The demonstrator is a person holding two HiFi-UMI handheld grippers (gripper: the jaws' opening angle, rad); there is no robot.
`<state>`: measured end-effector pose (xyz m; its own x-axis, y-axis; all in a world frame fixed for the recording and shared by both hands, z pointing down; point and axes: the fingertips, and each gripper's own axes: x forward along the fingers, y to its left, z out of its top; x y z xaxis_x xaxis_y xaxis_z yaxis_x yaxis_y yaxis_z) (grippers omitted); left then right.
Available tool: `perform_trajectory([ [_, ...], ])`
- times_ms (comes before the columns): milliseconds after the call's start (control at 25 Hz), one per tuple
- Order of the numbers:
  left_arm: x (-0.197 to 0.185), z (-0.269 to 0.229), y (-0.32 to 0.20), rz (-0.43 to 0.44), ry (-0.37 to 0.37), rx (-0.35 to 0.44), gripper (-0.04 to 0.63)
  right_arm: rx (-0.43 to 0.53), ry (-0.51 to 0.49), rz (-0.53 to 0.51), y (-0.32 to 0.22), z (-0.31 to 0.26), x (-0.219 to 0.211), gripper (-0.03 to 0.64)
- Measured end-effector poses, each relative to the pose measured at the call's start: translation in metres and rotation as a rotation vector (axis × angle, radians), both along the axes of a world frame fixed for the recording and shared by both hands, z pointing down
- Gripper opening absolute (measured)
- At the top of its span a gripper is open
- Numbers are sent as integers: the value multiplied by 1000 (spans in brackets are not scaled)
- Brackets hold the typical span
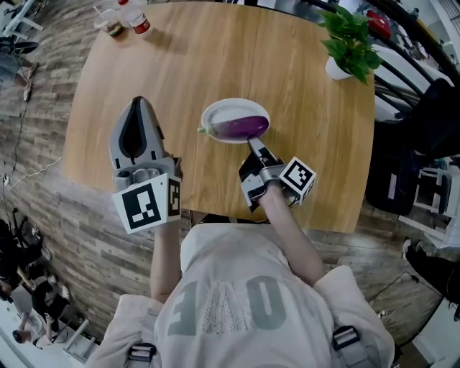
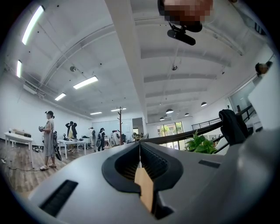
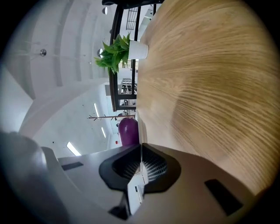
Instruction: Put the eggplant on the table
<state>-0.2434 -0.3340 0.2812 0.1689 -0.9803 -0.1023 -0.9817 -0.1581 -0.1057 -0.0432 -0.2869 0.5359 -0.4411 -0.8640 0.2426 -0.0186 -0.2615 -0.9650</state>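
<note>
A purple eggplant point(image 1: 244, 126) lies in a white plate point(image 1: 215, 111) near the middle of the round wooden table point(image 1: 215, 50). My right gripper point(image 1: 253, 142) reaches the plate's near right rim, rolled on its side, and is shut on that rim. In the right gripper view the eggplant point(image 3: 128, 131) shows just beyond the closed tips of the right gripper point(image 3: 141, 146), with the thin white plate edge point(image 3: 137, 124) running into them. My left gripper point(image 1: 138, 102) hovers over the table's left part, shut and empty. The left gripper view shows the left gripper point(image 2: 140, 148) pointing out into the room.
A potted green plant point(image 1: 350, 39) stands at the table's far right edge; the right gripper view also shows this plant point(image 3: 116, 52). A bottle point(image 1: 136, 18) and small items sit at the far left edge. A dark chair with clothing point(image 1: 424, 122) is right of the table.
</note>
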Motion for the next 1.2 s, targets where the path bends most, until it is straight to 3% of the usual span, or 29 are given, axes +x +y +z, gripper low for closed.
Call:
perform_trajectory([
  [720, -14, 57, -10, -9, 8, -134, 8, -118, 19, 3, -2, 60, -12, 25],
  [1200, -25, 61, -12, -5, 4, -136, 8, -210, 39, -3, 6, 76, -25, 31],
])
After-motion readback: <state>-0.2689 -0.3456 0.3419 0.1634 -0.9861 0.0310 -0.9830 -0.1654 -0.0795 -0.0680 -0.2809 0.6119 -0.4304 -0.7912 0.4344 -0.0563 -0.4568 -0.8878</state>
